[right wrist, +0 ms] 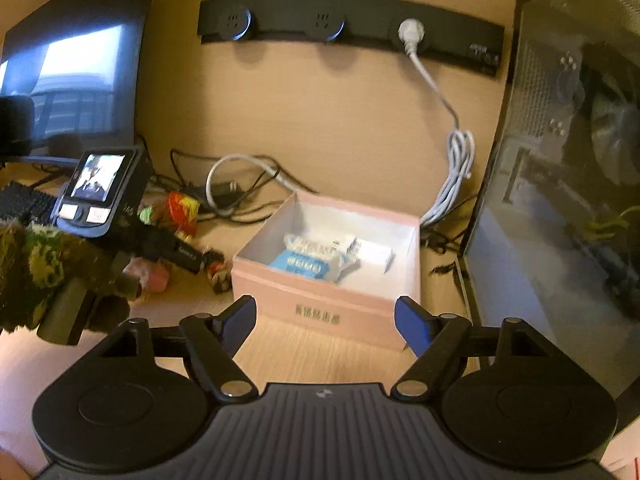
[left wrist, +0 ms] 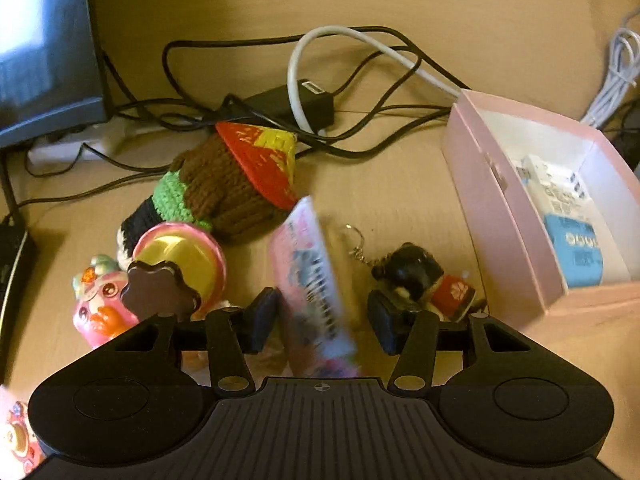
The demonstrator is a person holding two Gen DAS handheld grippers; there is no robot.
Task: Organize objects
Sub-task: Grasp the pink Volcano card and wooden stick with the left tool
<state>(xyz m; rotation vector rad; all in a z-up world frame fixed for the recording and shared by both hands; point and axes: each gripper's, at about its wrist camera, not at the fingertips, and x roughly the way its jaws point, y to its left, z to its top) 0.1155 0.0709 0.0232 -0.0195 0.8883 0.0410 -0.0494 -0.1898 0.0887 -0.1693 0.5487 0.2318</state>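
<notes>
Pale wood desk [left wrist: 400,184] runs back to a wall with a black socket strip [right wrist: 348,20]; a tangle of black and white cables [left wrist: 320,80] lies at the far side. Small toys are heaped at the left, and a pink box [right wrist: 320,312] stands open at the right.

The left gripper [left wrist: 324,320] hangs over the heap with a pink printed packet [left wrist: 312,280] between its jaws. The jaws stand fairly narrow, but the packet is blurred and gaps show at both pads, so no grip is evident. Just right of it lies a black keychain figure [left wrist: 416,276]; to the left are a pink-and-gold tin [left wrist: 184,256] and a knitted toy [left wrist: 224,188].

To do this step well, I would centre the packet between the pads and keep clear of the keychain before closing.

The right gripper [right wrist: 324,320] hovers near the box front, jaws wide with nothing between them. Inside the box lie a blue-and-white packet [right wrist: 304,264] and a small white carton [right wrist: 372,254].
</notes>
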